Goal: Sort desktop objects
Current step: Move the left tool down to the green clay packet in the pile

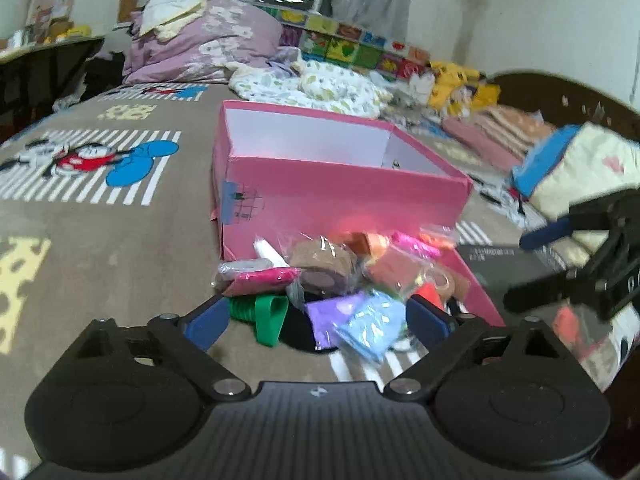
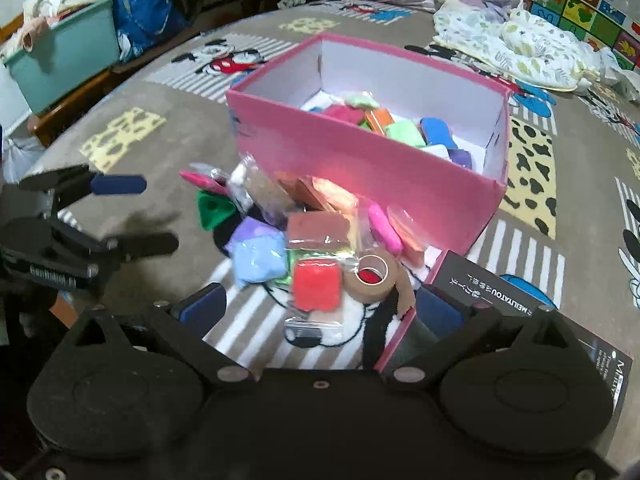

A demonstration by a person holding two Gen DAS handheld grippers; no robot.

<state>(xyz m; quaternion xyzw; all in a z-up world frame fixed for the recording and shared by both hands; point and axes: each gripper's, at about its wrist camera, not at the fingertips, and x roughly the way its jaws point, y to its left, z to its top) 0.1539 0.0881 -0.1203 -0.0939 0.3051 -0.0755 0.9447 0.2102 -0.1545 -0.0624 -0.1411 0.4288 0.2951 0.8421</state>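
Note:
A pink box [image 1: 344,196] stands on the bed; in the right wrist view [image 2: 360,160] it holds several coloured clay packs. In front of it lies a pile of bagged clay pieces: a light blue pack [image 1: 370,326] [image 2: 258,260], a purple pack [image 1: 330,316], a red block [image 2: 316,284], a brown tape roll [image 2: 372,276] and a green piece [image 1: 272,314] [image 2: 214,210]. My left gripper [image 1: 316,322] is open and empty, just before the pile. My right gripper [image 2: 320,308] is open and empty over the red block; it also shows in the left wrist view [image 1: 536,268].
A black flat box [image 2: 532,300] lies to the right of the pile, over the pink lid [image 2: 396,340]. Bedding and clothes [image 1: 312,84] lie beyond the pink box. A teal bin [image 2: 60,52] stands beside the bed.

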